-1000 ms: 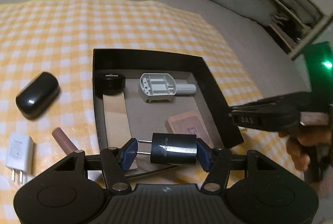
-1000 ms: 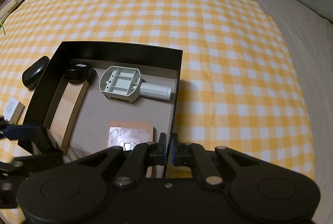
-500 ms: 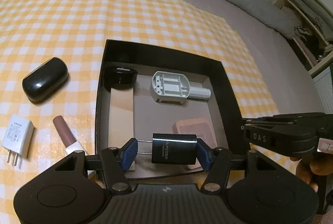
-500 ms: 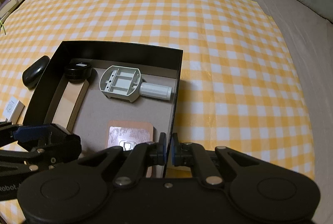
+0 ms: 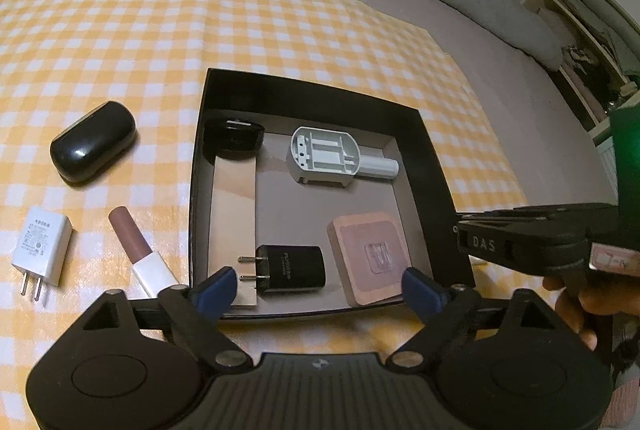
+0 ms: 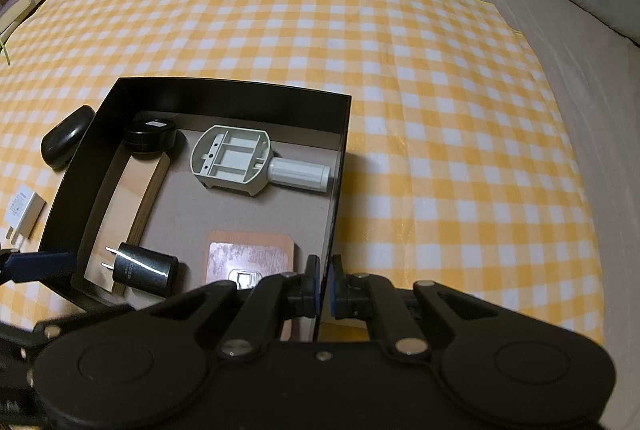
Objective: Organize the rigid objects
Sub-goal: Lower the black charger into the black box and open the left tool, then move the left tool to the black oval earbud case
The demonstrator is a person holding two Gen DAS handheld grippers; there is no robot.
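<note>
A black box [image 5: 436, 182] sits on the yellow checked cloth. Inside it lies a black plug charger [image 5: 290, 266], prongs pointing left, near the front wall. My left gripper [image 5: 320, 288] hovers just over it, its jaws opening wide and its blue pads clear of the charger on both sides. One blue finger [image 6: 40, 262] shows at the box's left front corner in the right wrist view, where the charger [image 6: 144, 268] rests beside a wooden strip. My right gripper [image 6: 325, 282] is shut on the box's right wall [image 6: 336, 190].
The box also holds a grey plastic part [image 5: 324, 160], a pinkish square pad [image 5: 368, 258], a wooden strip [image 5: 235, 206] and a black round item [image 5: 234, 140]. Left of the box lie a black oval case [image 5: 94, 146], a white charger [image 5: 40, 250] and a brown-and-white tube [image 5: 138, 250].
My left gripper's jaws have spread apart and let go of the black charger, which now lies on the box floor. The right gripper has kept its hold on the wall.
</note>
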